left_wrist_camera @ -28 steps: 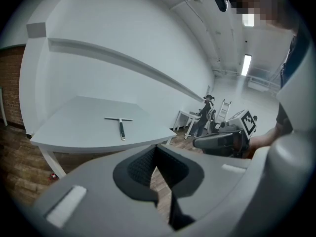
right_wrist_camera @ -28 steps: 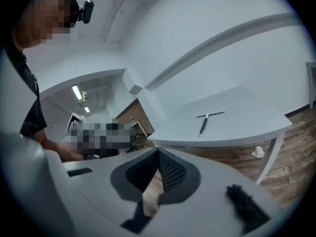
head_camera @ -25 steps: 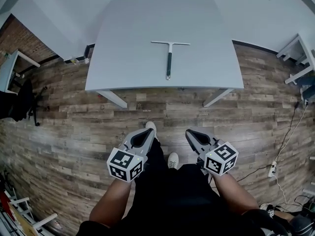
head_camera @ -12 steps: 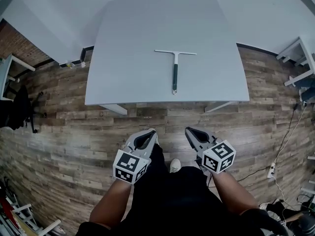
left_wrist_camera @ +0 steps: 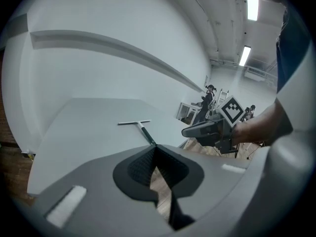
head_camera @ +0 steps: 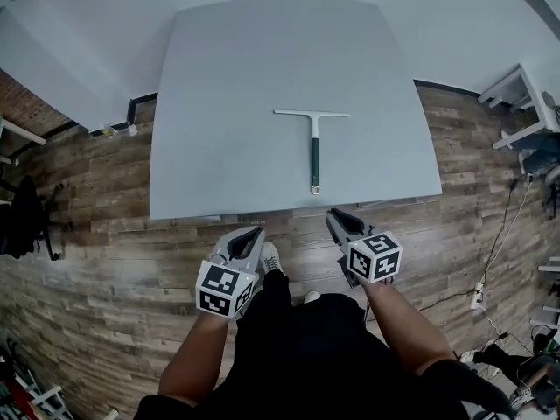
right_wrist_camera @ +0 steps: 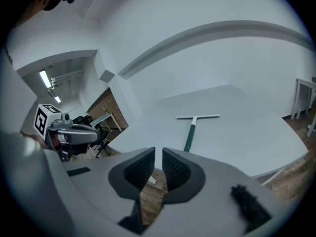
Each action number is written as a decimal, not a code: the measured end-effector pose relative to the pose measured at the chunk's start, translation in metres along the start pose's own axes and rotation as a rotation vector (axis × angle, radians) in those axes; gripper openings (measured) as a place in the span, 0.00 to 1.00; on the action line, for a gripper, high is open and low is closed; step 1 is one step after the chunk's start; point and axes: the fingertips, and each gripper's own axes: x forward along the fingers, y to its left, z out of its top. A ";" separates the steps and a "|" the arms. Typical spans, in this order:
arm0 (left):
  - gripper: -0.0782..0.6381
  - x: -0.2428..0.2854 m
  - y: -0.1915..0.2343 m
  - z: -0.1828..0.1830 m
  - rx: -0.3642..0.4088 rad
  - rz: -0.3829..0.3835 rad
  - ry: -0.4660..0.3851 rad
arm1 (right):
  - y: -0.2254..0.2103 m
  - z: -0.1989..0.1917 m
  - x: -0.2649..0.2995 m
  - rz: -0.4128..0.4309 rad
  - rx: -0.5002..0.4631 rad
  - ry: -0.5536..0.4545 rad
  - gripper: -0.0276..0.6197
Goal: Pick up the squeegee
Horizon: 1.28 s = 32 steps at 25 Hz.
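Note:
The squeegee lies flat near the middle of the grey table, its dark green handle toward me and its thin blade across the far end. Both grippers hover over the wood floor just short of the table's near edge. My right gripper points at the handle's end; its jaws are opening, a narrow gap shows and nothing is between them. My left gripper is further left, pads together and empty. Each gripper view shows the squeegee ahead on the table.
White furniture stands at the right, and cables with a plug strip lie on the floor. A dark chair is at the left. The person's shoe shows between the grippers. A pale wall runs behind the table.
The person has stepped up to the table. Both grippers moved forward, from well back over the floor to just short of its near edge. The squeegee has not moved on the table.

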 end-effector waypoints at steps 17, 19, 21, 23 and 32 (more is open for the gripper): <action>0.12 0.034 0.067 0.003 -0.044 -0.074 0.040 | -0.091 -0.008 0.133 -0.286 -0.015 0.206 0.24; 0.12 0.037 0.070 0.006 -0.050 -0.066 0.045 | -0.101 -0.010 0.141 -0.292 -0.005 0.224 0.25; 0.12 0.038 0.071 0.009 -0.063 -0.061 0.040 | -0.106 -0.014 0.147 -0.291 0.009 0.246 0.25; 0.12 0.039 0.069 0.012 -0.067 -0.060 0.039 | -0.107 -0.018 0.152 -0.280 0.015 0.268 0.25; 0.12 0.040 0.071 0.009 -0.090 -0.048 0.043 | -0.105 -0.030 0.167 -0.296 -0.021 0.340 0.26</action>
